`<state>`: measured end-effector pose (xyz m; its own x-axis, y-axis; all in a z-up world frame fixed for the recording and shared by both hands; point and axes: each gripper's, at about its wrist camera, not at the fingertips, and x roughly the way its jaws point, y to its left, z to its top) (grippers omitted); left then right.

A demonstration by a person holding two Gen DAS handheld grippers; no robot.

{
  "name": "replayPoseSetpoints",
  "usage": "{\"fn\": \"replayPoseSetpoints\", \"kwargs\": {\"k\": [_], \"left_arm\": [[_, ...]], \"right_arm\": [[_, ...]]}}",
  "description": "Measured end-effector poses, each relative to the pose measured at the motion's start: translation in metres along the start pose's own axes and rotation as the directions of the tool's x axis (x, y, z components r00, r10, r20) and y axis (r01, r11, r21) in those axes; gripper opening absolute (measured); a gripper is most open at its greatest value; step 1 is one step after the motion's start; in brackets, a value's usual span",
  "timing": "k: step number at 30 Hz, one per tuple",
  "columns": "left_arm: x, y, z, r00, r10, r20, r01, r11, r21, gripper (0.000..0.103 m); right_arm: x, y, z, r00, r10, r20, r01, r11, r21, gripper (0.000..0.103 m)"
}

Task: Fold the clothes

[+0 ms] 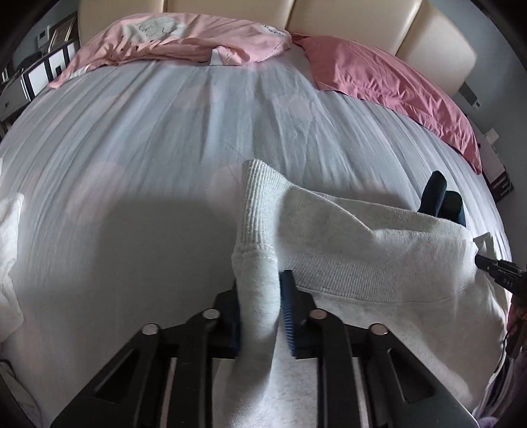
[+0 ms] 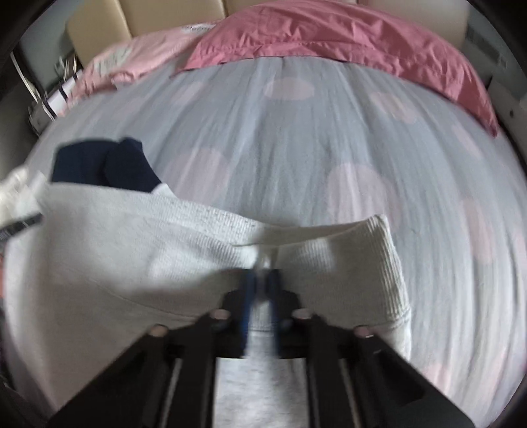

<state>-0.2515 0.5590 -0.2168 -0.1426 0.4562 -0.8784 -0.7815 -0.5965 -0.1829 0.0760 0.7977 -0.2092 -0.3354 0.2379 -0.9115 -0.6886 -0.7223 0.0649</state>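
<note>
The pale grey sweatshirt (image 1: pixel 346 250) lies on the bed (image 1: pixel 138 138), spread out ahead of both grippers and bunched under them. The left gripper (image 1: pixel 260 309) pinches a gathered fold of its fabric between its blue-padded fingers (image 1: pixel 288 309), and a ribbed cuff (image 1: pixel 255 200) stands up just beyond the fingertips. To that gripper's right the sweatshirt's body stretches across to the tip of the right gripper (image 1: pixel 497 273), seen at the picture's edge.

In the right wrist view, which is blurred, the right gripper (image 2: pixel 262 286) is pressed together on a thin fold of the sweatshirt (image 2: pixel 138 237), with a ribbed band (image 2: pixel 355 263) rising to its right and the rest of the garment running off to its left.

A dark navy garment (image 1: pixel 441 197) lies on the bed beyond the sweatshirt, partly hidden behind it. The bed cover is light grey-blue with pale pink dots. Far ahead of the grippers, at the head of the bed, lie a light pink cloth (image 1: pixel 184 39) and a deeper pink pillow (image 1: pixel 395 89) against a cream padded headboard (image 1: pixel 346 16).
</note>
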Motion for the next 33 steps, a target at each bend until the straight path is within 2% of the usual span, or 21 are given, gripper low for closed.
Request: {"fn": "replayPoseSetpoints", "kwargs": {"k": [2, 5, 10, 13, 17, 21, 24, 26, 28, 31, 33], "left_arm": [[-0.005, -0.002, 0.000, 1.000, 0.009, 0.017, -0.009, 1.000, -0.002, 0.011], [-0.024, 0.002, 0.000, 0.998, -0.012, 0.068, 0.013, 1.000, -0.015, 0.008], [-0.050, 0.017, 0.000, 0.988, -0.096, 0.125, 0.106, 0.991, -0.082, 0.008], [-0.047, 0.032, 0.002, 0.984, -0.132, 0.123, 0.151, 0.975, -0.162, 0.008], [-0.022, 0.050, 0.000, 0.982, -0.170, 0.080, 0.185, 0.944, -0.272, 0.008], [-0.001, 0.050, -0.001, 0.988, -0.150, 0.040, 0.155, 0.947, -0.282, 0.008], [0.003, 0.043, -0.001, 0.995, -0.101, -0.003, 0.097, 0.967, -0.234, 0.016], [0.005, 0.038, 0.000, 0.997, -0.067, -0.029, 0.059, 0.977, -0.203, 0.025], [-0.005, 0.039, -0.001, 0.999, -0.033, -0.024, 0.028, 0.978, -0.206, 0.047], [-0.034, 0.042, -0.010, 0.999, -0.034, 0.002, 0.034, 0.977, -0.211, 0.056], [-0.054, 0.042, -0.021, 0.999, -0.036, 0.014, 0.039, 0.978, -0.204, 0.057]], "right_arm": [[-0.003, 0.006, -0.001, 1.000, -0.027, 0.013, 0.027, 0.999, -0.021, 0.004], [-0.025, 0.009, -0.004, 0.995, -0.051, 0.085, 0.053, 0.999, -0.014, 0.003], [-0.064, 0.013, 0.002, 0.971, -0.074, 0.226, 0.076, 0.997, 0.000, 0.003], [-0.061, 0.019, 0.015, 0.967, -0.100, 0.236, 0.102, 0.995, 0.005, 0.003], [-0.033, 0.016, 0.022, 0.980, -0.098, 0.172, 0.097, 0.995, 0.018, 0.003], [-0.011, 0.004, 0.024, 0.991, -0.068, 0.112, 0.064, 0.997, 0.041, 0.004], [-0.005, -0.002, 0.022, 0.996, -0.042, 0.080, 0.038, 0.998, 0.057, 0.005], [-0.007, -0.007, 0.022, 0.998, -0.025, 0.065, 0.020, 0.997, 0.081, 0.009], [-0.013, -0.013, 0.022, 0.999, -0.004, 0.051, -0.002, 0.993, 0.117, 0.013], [-0.035, -0.022, 0.015, 0.998, 0.023, 0.055, -0.031, 0.987, 0.156, 0.019], [-0.052, -0.027, 0.009, 0.997, 0.036, 0.062, -0.047, 0.983, 0.178, 0.028]]}}
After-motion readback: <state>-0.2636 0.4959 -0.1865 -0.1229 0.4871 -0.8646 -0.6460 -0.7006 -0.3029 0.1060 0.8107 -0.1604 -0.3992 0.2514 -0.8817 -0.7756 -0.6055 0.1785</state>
